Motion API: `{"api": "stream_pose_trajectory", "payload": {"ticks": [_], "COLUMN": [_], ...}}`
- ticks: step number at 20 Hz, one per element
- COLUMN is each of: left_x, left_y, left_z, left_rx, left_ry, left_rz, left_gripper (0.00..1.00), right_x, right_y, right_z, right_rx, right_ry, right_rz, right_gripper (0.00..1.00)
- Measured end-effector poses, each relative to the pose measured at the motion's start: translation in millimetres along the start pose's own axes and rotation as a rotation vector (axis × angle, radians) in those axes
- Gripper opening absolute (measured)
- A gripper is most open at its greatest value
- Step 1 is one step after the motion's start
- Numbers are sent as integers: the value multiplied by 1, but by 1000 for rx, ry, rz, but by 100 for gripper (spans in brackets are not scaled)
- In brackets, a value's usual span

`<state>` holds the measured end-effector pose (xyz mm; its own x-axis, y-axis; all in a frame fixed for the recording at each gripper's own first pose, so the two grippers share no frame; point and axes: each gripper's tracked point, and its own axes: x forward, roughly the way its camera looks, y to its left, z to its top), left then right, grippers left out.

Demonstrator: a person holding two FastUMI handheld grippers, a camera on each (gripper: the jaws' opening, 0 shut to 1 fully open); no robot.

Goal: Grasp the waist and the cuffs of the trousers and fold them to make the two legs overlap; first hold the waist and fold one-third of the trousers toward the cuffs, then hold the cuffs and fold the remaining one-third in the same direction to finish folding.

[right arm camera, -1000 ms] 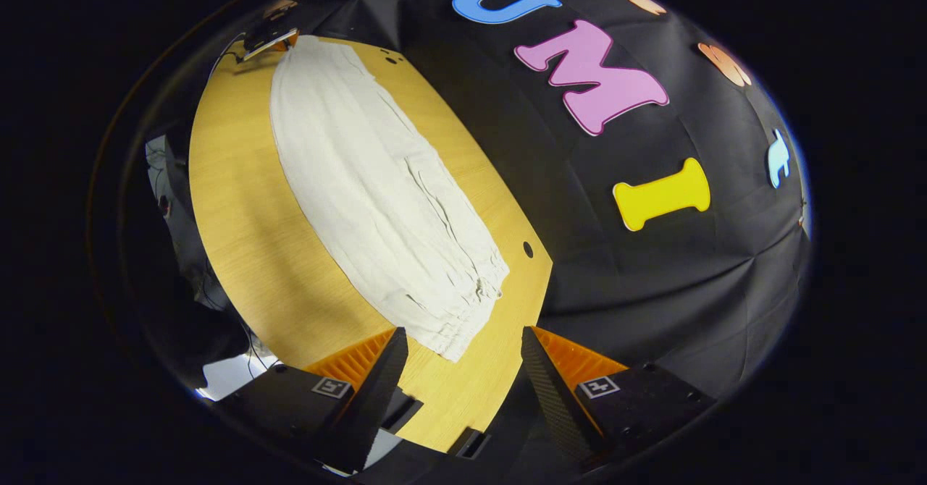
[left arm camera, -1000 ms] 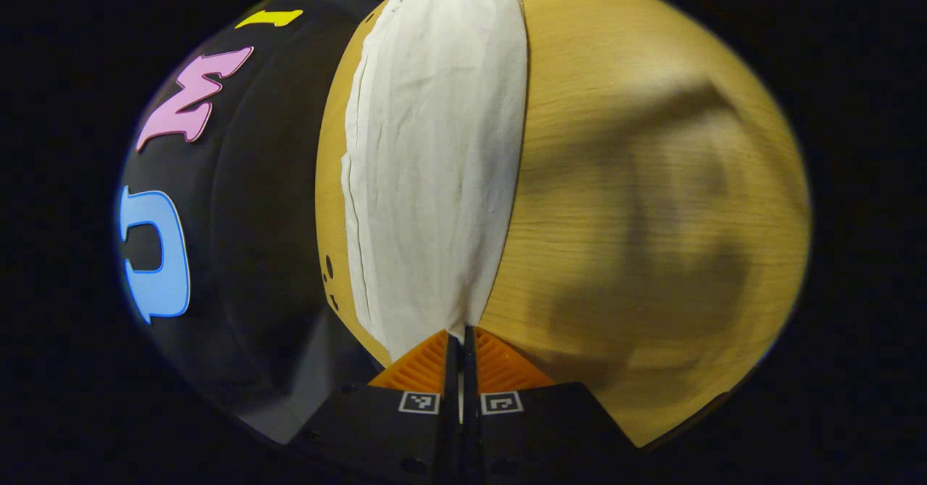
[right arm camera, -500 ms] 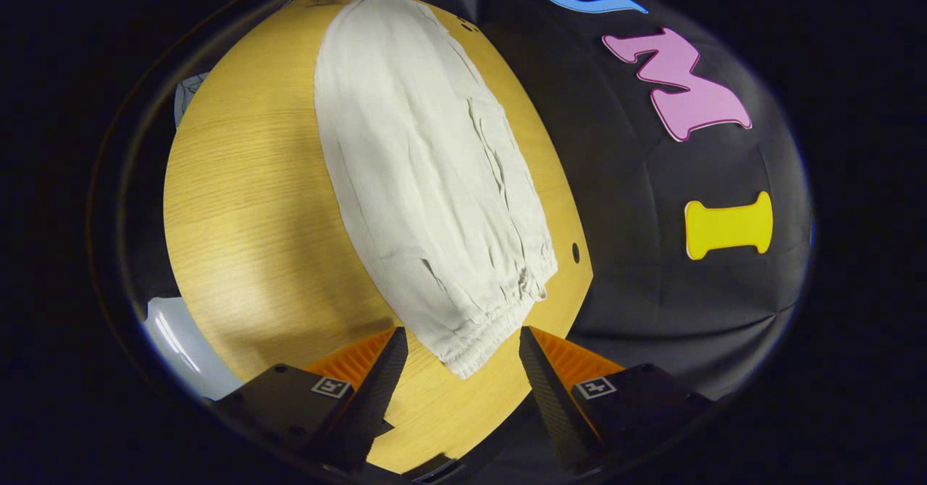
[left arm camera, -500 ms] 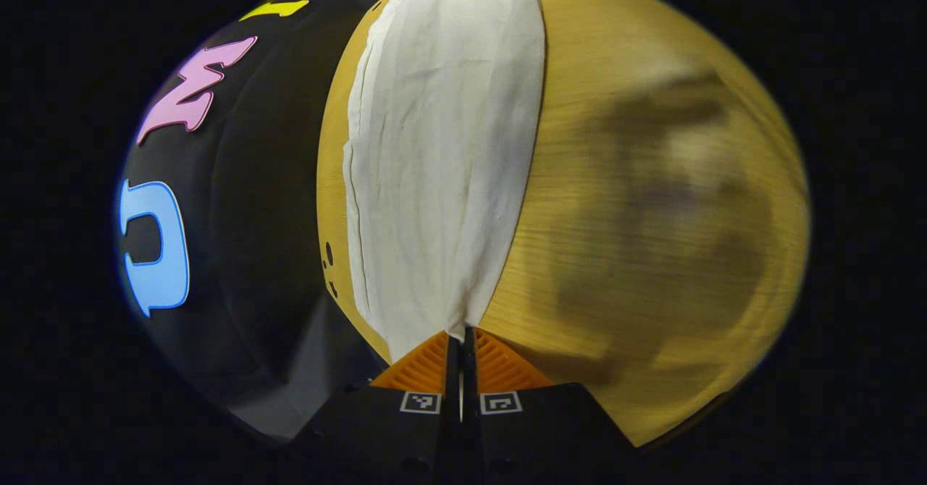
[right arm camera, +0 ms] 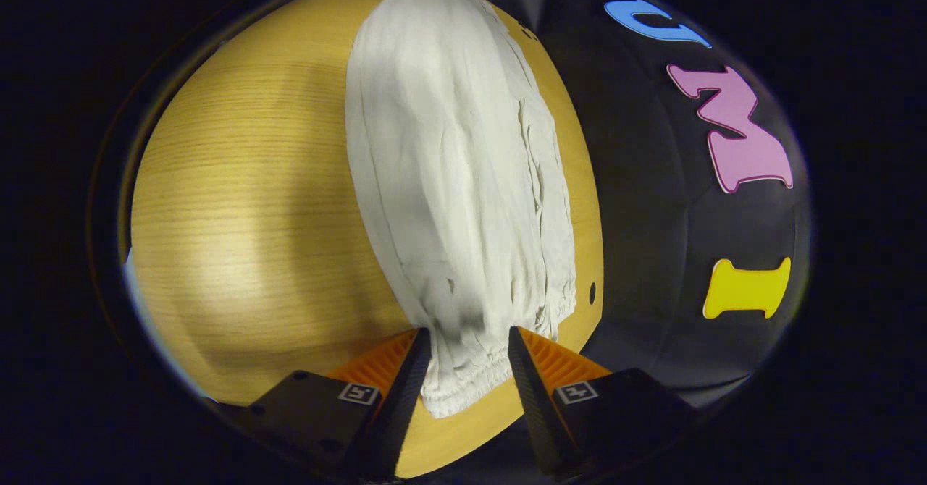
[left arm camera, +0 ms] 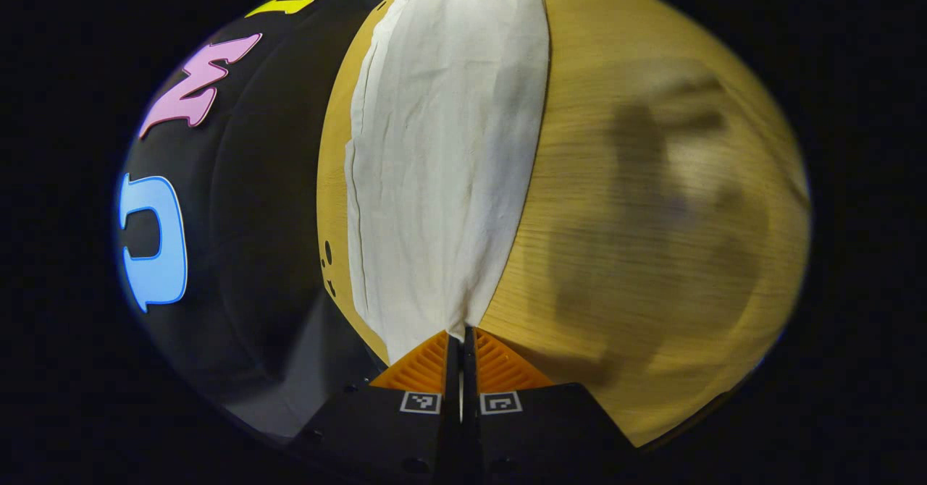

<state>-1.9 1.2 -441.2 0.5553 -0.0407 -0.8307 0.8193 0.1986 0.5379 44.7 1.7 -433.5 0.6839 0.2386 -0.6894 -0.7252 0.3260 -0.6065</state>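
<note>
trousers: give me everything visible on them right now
The trousers are off-white, of a thin, creased woven-looking cloth, lying flat and lengthwise on the wooden table near its wall-side edge, seemingly with the legs overlapped. The gathered elastic waist sits between the open fingers of the right gripper, not yet pinched. At the far end, the left gripper is shut on the cuff end, and the cloth narrows to a point into it.

Matt, creased woven cloth in the trousers (right arm camera: pixel 449 181), gathered and puckered between the right gripper (right arm camera: pixel 463 347) fingers; smooth, faintly sheened wood grain on the table (left arm camera: pixel 637 181) beyond.
</note>
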Motion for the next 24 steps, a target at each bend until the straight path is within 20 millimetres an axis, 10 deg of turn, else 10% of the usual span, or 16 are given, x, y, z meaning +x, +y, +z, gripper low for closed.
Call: {"api": "stream_pose_trajectory", "payload": {"ticks": [3,7,15,24], "left_x": [0,-2,-16,14], "left_y": [0,4,58,139], "left_z": [-1,1,0,13], "left_rx": [-15,-116,-382,-621], "left_ry": [-4,14,4,8], "left_rz": [11,53,183,222], "left_gripper": [6,5,5,5], "right_x": [8,-2,-25,14], "right_y": [9,4,-79,-171], "right_z": [-1,2,21,26], "right_rx": [28,78,278,508], "right_ry": [30,54,3,44], "right_rz": [35,3,-249,-353], "right_gripper": [12,5,5,5]}}
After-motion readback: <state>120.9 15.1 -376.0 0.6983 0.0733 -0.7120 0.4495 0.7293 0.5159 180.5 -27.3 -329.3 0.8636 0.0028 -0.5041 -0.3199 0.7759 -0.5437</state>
